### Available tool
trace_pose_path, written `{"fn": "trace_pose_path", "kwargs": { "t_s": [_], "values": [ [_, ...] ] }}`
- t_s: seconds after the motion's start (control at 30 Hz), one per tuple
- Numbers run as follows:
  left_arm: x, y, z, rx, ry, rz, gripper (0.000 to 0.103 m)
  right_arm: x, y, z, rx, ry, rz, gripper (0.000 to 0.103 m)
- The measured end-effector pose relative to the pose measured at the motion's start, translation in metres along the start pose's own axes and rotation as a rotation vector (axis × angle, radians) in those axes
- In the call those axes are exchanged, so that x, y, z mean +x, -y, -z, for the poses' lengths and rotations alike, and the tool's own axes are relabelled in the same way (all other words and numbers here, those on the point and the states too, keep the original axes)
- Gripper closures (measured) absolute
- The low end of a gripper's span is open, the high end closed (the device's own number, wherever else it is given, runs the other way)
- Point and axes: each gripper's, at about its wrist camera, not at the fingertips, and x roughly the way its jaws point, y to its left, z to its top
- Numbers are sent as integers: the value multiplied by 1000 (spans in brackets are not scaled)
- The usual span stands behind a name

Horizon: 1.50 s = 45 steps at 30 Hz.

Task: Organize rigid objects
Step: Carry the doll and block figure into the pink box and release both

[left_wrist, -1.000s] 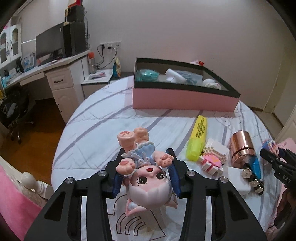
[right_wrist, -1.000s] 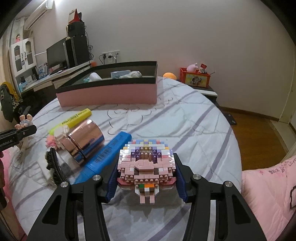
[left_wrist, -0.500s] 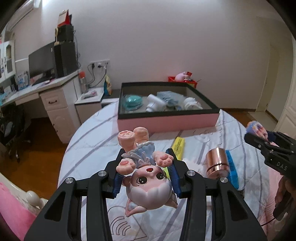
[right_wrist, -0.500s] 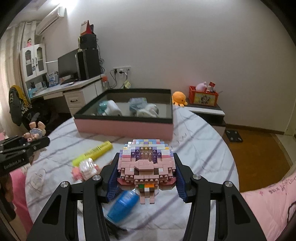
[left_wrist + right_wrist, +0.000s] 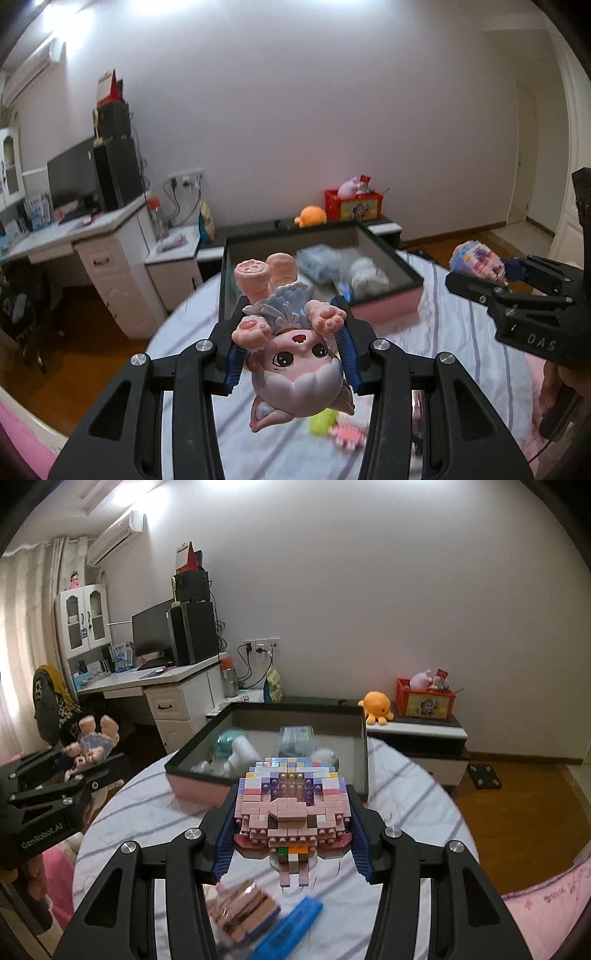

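My left gripper point(image 5: 291, 328) is shut on a pink cat figurine point(image 5: 295, 354), held upside down, feet forward, above the round striped table point(image 5: 454, 332). It also shows in the right wrist view point(image 5: 92, 746) at the left edge. My right gripper point(image 5: 291, 816) is shut on a pink and purple block-built figure point(image 5: 291, 805), also seen in the left wrist view point(image 5: 478, 260) at right. Ahead of both stands the pink box with black rim point(image 5: 192, 786) point(image 5: 384, 308), holding several items.
On the table below lie a copper cylinder point(image 5: 240, 912), a blue marker point(image 5: 291, 926), a yellow highlighter point(image 5: 323, 422) and a small pink block toy point(image 5: 347, 435). A desk with monitor point(image 5: 147, 679) stands at left, a low cabinet with an orange plush point(image 5: 376, 705) behind the box.
Both grippers have risen and tilted up with their toys still held. The box now sits lower and closer ahead, and the loose table items have slipped under the fingers.
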Motion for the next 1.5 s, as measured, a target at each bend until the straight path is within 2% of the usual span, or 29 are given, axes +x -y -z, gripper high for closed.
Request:
{"fn": "trace_pose_path", "kwargs": {
  "t_s": [0.17, 0.37, 0.67, 0.73, 0.87, 0.97, 1.07, 1.13, 1.17, 1.2, 1.23, 1.3, 1.37, 1.43, 1.5],
  "values": [
    [23, -2, -23, 32, 7, -9, 59, 16, 0, -17, -18, 1, -13, 50],
    [66, -8, -43, 32, -36, 25, 59, 51, 6, -38, -39, -28, -22, 50],
    [175, 1, -60, 67, -209, 82, 59, 143, 33, -56, -50, -177, 42, 50],
    [196, 4, -60, 80, -246, 75, 59, 168, 39, -55, -48, -226, 53, 50],
    [233, 8, -61, 81, -308, 86, 59, 192, 49, -52, -49, -278, 71, 50],
    [252, 11, -57, 91, -332, 54, 59, 208, 55, -51, -49, -309, 89, 50],
    [258, 10, -56, 83, -327, 47, 59, 214, 57, -50, -43, -314, 86, 49],
    [257, 9, -57, 78, -326, 50, 54, 211, 55, -49, -48, -314, 78, 49],
    [254, 9, -59, 73, -309, 40, 46, 210, 54, -50, -48, -306, 72, 49],
    [253, 8, -60, 70, -305, 38, 39, 206, 55, -51, -43, -293, 75, 42],
    [249, 7, -62, 61, -300, 37, 38, 204, 56, -52, -36, -285, 80, 31],
    [236, 1, -67, 28, -261, 36, 26, 200, 56, -56, -25, -263, 69, 28],
    [220, -3, -71, 12, -221, 22, 22, 185, 53, -58, -13, -234, 64, 24],
    [204, -7, -74, 1, -202, 18, 20, 172, 51, -62, 3, -208, 56, 23],
    [175, -10, -75, -4, -154, 10, 12, 157, 51, -64, 16, -188, 47, 23]
  ]
}}
